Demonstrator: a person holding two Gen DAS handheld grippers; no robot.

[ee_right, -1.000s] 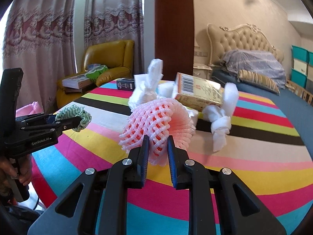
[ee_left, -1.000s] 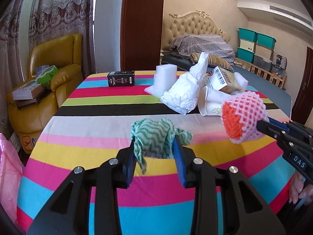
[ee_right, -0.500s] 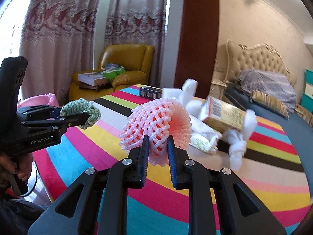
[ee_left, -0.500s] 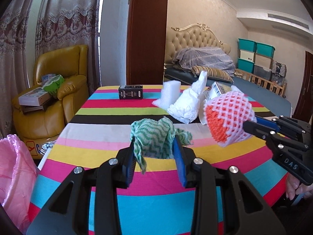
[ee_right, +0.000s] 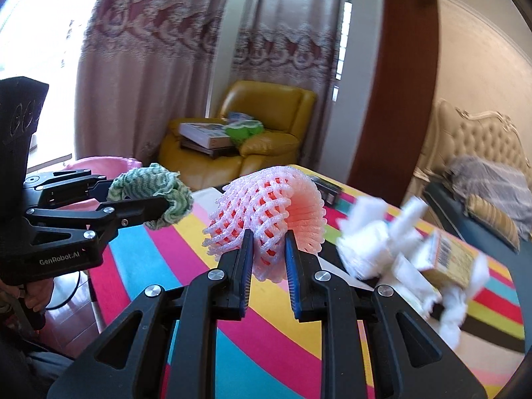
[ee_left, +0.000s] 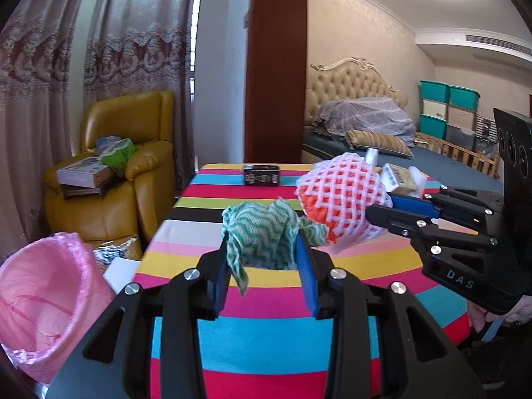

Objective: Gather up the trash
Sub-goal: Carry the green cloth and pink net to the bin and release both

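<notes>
Bedroom light falls on a striped table [ee_left: 266, 342] with a yellow armchair [ee_left: 133, 153] at ten o'clock in the left wrist view and a bed [ee_left: 362, 116] at two o'clock.

Left gripper [ee_left: 266, 249] sits at the middle of its own view, its fingers pinching a green cloth [ee_left: 262, 232] that bunches up between the blue pads and hangs a strip down by the left one. In the right wrist view that same cloth [ee_right: 153, 189] shows at nine o'clock, held above the table edge.

Right gripper [ee_right: 267, 246] has its fingers clamped on a pink foam net [ee_right: 269, 206], which fans out above the tips. In the left wrist view the net [ee_left: 339, 196] is at two o'clock, just beside the cloth, both lifted off the table.

A pink-lined bin [ee_left: 43, 302] stands off the table at eight o'clock in the left view, mouth open and tilted toward the camera.

More trash lies on the table: a black box [ee_left: 261, 175] at twelve o'clock near the far edge, and at four o'clock in the right view, blurred, white foam pieces [ee_right: 375, 236] touching a yellow carton [ee_right: 449, 259].
</notes>
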